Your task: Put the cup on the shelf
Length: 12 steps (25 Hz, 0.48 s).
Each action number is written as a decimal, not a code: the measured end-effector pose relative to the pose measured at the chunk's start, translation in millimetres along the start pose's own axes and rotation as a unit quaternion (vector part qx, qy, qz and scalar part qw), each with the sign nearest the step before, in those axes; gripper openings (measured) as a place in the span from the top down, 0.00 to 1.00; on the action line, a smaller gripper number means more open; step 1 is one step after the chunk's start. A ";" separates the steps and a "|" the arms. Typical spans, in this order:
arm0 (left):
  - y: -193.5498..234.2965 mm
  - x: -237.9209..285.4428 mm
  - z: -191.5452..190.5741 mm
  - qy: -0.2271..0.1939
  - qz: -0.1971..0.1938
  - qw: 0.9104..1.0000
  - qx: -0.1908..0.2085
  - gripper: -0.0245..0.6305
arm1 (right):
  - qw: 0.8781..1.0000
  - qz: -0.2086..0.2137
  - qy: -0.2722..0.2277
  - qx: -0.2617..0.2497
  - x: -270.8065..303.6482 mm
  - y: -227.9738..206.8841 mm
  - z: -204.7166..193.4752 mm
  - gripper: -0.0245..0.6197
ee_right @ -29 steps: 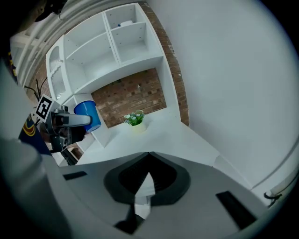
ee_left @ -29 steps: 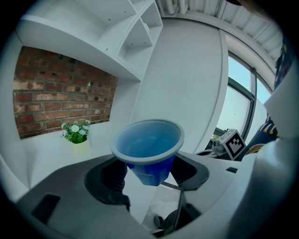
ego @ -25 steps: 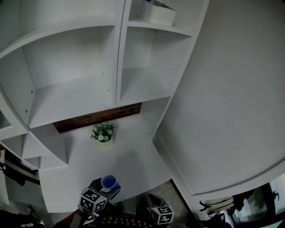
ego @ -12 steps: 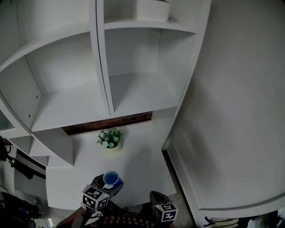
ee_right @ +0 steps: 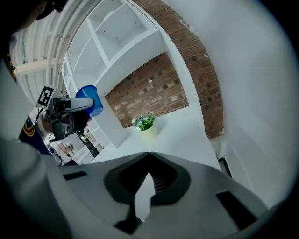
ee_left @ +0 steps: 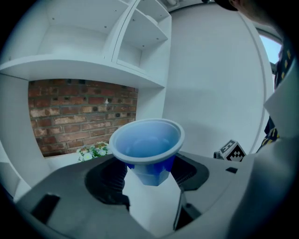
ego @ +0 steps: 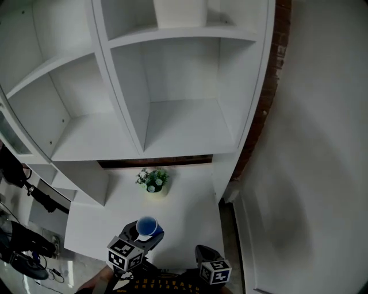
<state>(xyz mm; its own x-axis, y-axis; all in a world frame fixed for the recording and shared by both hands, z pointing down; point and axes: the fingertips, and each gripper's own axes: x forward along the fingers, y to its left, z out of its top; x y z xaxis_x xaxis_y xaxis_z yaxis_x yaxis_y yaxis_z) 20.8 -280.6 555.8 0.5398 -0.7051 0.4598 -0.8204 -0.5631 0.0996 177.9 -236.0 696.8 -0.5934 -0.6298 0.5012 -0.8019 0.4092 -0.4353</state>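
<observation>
White bench (ego: 190,204) under white shelf (ego: 184,123), brick wall (ee_left: 79,112) behind. One plant (ego: 153,181), one blue cup (ego: 147,226). Left hand-held gripper (ee_left: 150,173) grasps cup; right hand-held gripper (ee_right: 148,158) clenched, empty.

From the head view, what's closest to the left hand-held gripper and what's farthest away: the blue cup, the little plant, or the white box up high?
1. blue cup: held in the left hand-held gripper, over the near edge of the table.
2. little plant: farther back on the table, by the brick wall.
3. white box: high up on the top shelf, farthest.
</observation>
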 end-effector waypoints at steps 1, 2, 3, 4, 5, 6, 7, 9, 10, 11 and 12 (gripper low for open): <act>2.7 -0.6 7.7 -0.007 0.011 1.000 0.004 0.53 | 1.000 0.008 0.002 -0.003 1.2 -2.4 2.2 0.95; 5.5 -2.0 17.2 -0.015 0.023 1.000 0.009 0.53 | 1.000 0.015 0.005 -0.005 2.1 -4.2 3.9 0.95; 7.9 -3.8 27.8 -0.023 0.033 0.999 0.015 0.53 | 1.000 0.022 0.008 -0.006 2.5 -5.6 5.4 0.95; 9.7 -5.8 39.4 -0.032 0.042 0.998 0.023 0.53 | 1.000 0.027 0.010 -0.007 2.4 -7.3 6.1 0.95; 11.0 -7.8 51.7 -0.042 0.049 0.997 0.032 0.53 | 0.999 0.031 0.012 -0.009 2.3 -9.7 5.9 0.95; 12.4 -9.7 64.5 -0.051 0.056 0.996 0.043 0.53 | 0.999 0.035 0.014 -0.011 2.4 -12.2 5.4 0.95; 13.8 -11.3 77.6 -0.061 0.062 0.995 0.056 0.53 | 0.999 0.038 0.016 -0.013 2.7 -14.3 5.4 0.95; 16.4 -14.0 103.0 -0.078 0.068 0.991 0.083 0.53 | 0.999 0.040 0.015 -0.018 3.5 -17.8 9.2 0.95; 17.4 -15.3 114.4 -0.086 0.070 0.989 0.097 0.53 | 0.999 0.038 0.011 -0.019 3.6 -19.3 12.8 0.95; 18.1 -16.6 124.7 -0.092 0.070 0.987 0.111 0.53 | 0.999 0.035 0.006 -0.019 3.3 -20.5 17.0 0.95; 18.5 -17.8 134.5 -0.099 0.070 0.985 0.124 0.53 | 0.999 0.032 -0.001 -0.018 2.5 -21.2 21.7 0.95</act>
<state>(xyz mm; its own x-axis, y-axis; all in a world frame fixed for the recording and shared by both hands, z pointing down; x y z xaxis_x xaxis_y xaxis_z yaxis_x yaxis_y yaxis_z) 21.5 -336.4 430.8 0.4713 -0.8395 0.2703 -0.8309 -0.5254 -0.1832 194.9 -260.7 691.0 -0.6435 -0.6024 0.4723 -0.7643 0.4721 -0.4393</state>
